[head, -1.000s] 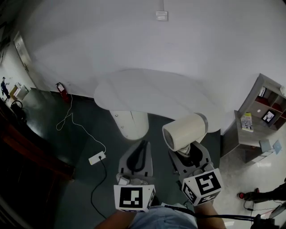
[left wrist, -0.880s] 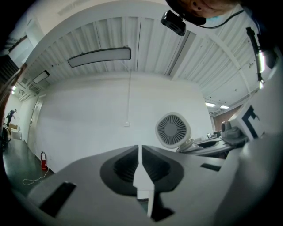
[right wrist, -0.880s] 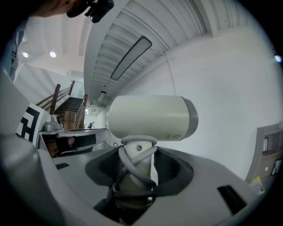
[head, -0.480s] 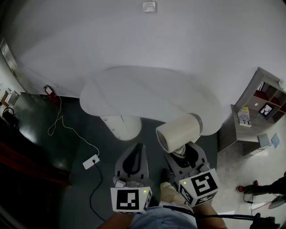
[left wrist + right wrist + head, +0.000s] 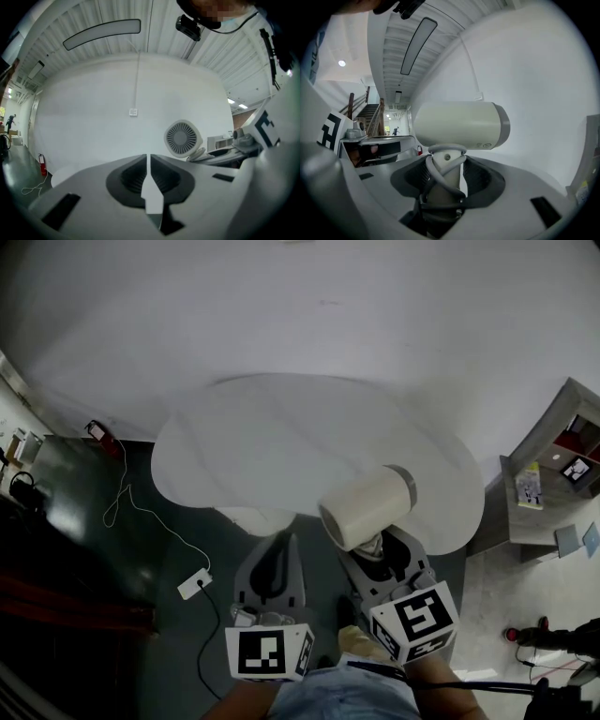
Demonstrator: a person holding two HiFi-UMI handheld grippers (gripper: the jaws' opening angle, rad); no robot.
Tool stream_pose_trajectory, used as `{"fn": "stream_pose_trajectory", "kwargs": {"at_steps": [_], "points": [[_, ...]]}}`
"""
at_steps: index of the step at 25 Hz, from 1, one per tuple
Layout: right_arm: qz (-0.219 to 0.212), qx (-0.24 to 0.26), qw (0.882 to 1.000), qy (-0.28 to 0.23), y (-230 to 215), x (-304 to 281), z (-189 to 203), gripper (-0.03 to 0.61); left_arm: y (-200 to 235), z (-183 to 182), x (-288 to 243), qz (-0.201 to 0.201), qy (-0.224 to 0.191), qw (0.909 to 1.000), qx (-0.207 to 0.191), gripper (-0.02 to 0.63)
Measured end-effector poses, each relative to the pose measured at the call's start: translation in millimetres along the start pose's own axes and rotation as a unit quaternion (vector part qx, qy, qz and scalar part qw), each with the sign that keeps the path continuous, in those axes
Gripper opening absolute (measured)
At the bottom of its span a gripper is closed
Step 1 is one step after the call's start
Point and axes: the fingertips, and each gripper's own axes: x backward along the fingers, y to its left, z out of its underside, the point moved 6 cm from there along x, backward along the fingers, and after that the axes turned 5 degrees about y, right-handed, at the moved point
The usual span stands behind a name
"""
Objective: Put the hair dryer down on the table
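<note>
Clamping hair dryer [image 5: 366,507], R gripper [image 5: 380,546] hovers over table [image 5: 262,442] near edge; L gripper [image 5: 278,551] clenched.

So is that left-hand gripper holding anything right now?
No, the left gripper has its jaws shut together with nothing between them; the hair dryer is in the right gripper.

Dim, even overhead light; heavy fisheye warp, dark vignetted corners
</note>
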Motion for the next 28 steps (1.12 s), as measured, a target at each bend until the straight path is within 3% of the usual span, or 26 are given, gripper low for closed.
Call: {"fn": "stream_pose_trajectory", "kwargs": {"at_steps": [11,20,28], "points": [[-0.015,0.004,1.0,-0.025,-74,-60,-44,0.219,8,-37,-82,-0.027,-0.018,0.9993,-0.021,0.025],[-0.046,0.008,0.999,-0.025,-77,-110,-58,0.219,46,-39,-101,-0.068,-0.016,0.9974,-0.017,0.025],[-0.042,0.02,0.999,-0.005,-72,-175,-65,0.219,100,-26,-140,-0.068,-0.015,0.9975,0.009,0.025]]}}
